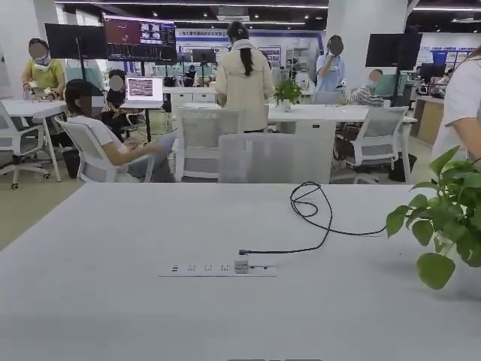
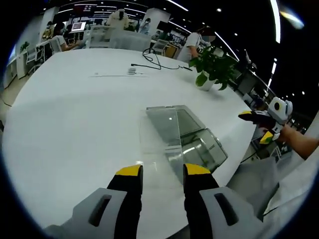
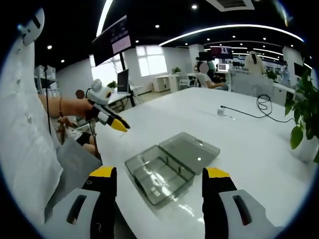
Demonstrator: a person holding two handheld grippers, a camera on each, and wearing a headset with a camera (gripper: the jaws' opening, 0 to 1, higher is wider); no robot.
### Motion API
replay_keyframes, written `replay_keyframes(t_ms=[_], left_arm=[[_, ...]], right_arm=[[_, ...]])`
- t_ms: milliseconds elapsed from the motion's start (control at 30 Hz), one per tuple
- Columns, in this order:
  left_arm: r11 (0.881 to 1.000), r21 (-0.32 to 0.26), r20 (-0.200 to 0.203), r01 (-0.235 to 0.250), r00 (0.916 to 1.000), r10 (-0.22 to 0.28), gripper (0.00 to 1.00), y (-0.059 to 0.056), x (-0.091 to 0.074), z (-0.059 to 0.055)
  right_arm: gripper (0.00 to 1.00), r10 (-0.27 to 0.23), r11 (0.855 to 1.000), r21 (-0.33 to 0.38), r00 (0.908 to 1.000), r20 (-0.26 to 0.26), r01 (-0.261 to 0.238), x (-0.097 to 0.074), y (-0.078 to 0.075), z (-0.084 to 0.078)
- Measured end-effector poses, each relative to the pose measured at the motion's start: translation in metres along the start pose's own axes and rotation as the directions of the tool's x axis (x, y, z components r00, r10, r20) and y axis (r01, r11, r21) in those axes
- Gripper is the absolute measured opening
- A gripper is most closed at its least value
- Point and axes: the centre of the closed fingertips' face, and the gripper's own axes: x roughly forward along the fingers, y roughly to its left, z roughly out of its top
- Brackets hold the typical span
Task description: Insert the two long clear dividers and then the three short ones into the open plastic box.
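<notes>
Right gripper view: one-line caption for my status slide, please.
Right gripper, jaws open, poised before the open clear plastic box on the white table, left gripper off to one side.

1. A wide white table top [image 1: 90, 301] takes the near part of the head view.
2. A flat white power strip [image 1: 216, 269] lies on it, with a small grey plug [image 1: 241, 264] standing in it.
3. A thin black cable [image 1: 278, 252] ends at the plug and makes a loop further back.
4. A green leafy plant [image 1: 443, 226] stands at the right edge.
5. Behind the table are a white mesh office chair [image 1: 203, 139] and a standing person in a beige coat [image 1: 244, 79].
</notes>
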Motion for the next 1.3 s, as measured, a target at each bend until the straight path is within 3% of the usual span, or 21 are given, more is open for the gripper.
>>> replay_keyframes(t_ms=[300,500,600,833,1033,1133,1300], left_arm=[[0.994,-0.038,0.089,0.100,0.9914,-0.097,0.30,-0.045,0.005,0.020],[0.988,-0.039,0.129,0.148,0.9814,-0.142,0.30,-0.069,0.009,0.028],[0.986,-0.018,0.139,0.167,0.9769,-0.162,0.30,-0.081,0.011,0.031],[0.981,0.001,0.153,0.196,0.9690,-0.194,0.30,-0.099,0.016,0.034],[0.976,0.014,0.159,0.218,0.9630,-0.218,0.30,-0.113,0.020,0.034],[0.972,0.025,0.153,0.232,0.9603,-0.233,0.30,-0.121,0.022,0.032],[0.969,0.052,0.145,0.240,0.9587,-0.245,0.30,-0.128,0.024,0.031]], right_arm=[[0.58,-0.026,0.997,0.072,0.9941,0.105,0.019,0.013,0.003,0.043],[0.50,-0.035,0.991,0.136,0.9915,0.125,0.018,0.024,0.011,0.061],[0.46,-0.039,0.992,0.128,0.9905,0.132,0.022,0.030,0.016,0.066],[0.36,-0.048,0.980,0.198,0.9901,0.132,0.021,0.043,0.028,0.070],[0.29,-0.055,0.965,0.262,0.9927,0.108,0.025,0.054,0.034,0.065],[0.25,-0.057,0.965,0.259,0.9951,0.081,0.034,0.058,0.037,0.060],[0.20,-0.063,0.953,0.302,0.9957,0.068,0.039,0.061,0.037,0.055]])
